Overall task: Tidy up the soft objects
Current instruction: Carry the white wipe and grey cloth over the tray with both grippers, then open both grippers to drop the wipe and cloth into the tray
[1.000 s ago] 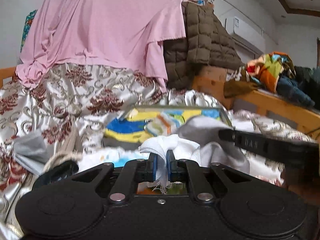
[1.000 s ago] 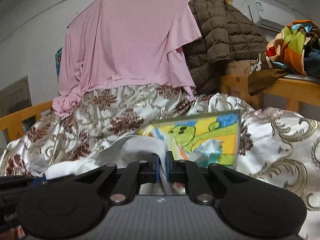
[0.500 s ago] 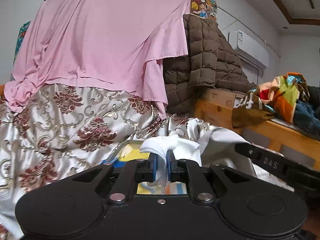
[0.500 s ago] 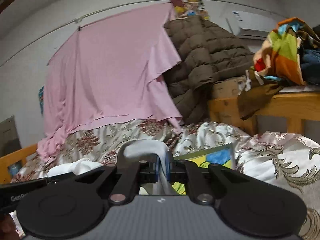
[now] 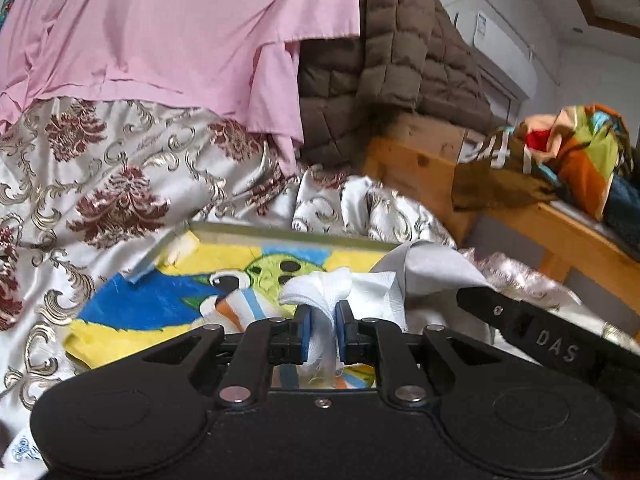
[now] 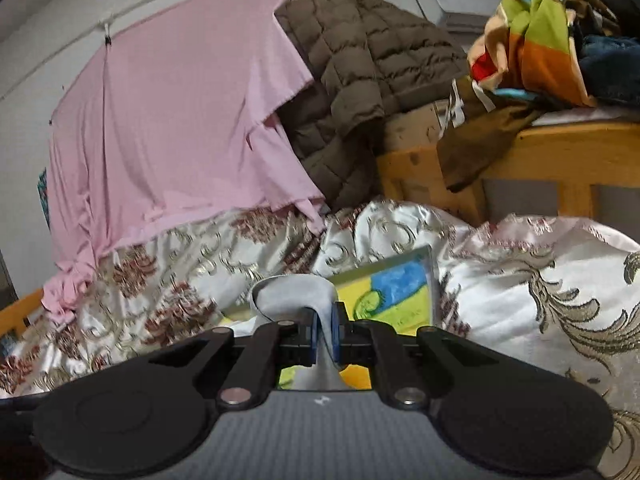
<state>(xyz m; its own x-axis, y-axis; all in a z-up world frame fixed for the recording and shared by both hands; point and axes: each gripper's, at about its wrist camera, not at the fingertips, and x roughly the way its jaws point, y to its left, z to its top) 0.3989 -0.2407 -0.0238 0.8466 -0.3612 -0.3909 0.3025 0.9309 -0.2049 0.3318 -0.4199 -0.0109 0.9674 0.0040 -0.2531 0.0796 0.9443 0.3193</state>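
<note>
A white gauzy cloth (image 5: 320, 288) bunches between the blue pads of my left gripper (image 5: 323, 332). Its jaws are opening, and the pads still touch the cloth on both sides. To its right a grey cloth (image 5: 432, 268) joins the white one and runs toward the other gripper's black finger (image 5: 552, 344). In the right wrist view my right gripper (image 6: 325, 336) is shut on a fold of that grey cloth (image 6: 292, 292), which loops up to the left. Both grippers hover over a flat, brightly painted yellow-and-blue picture board (image 5: 160, 304) (image 6: 400, 292) lying on the bedspread.
A cream satin bedspread (image 5: 120, 184) with maroon and gold patterns covers the bed. Behind hang a pink sheet (image 5: 168, 32) and a brown quilted jacket (image 5: 392, 56). A wooden bed frame (image 5: 572, 232) at the right carries a pile of colourful clothes (image 5: 580, 152).
Both grippers have swung across over the bed with their cloths. The picture board fills more of the left wrist view. The left pads stand slightly wider apart around the white cloth.
</note>
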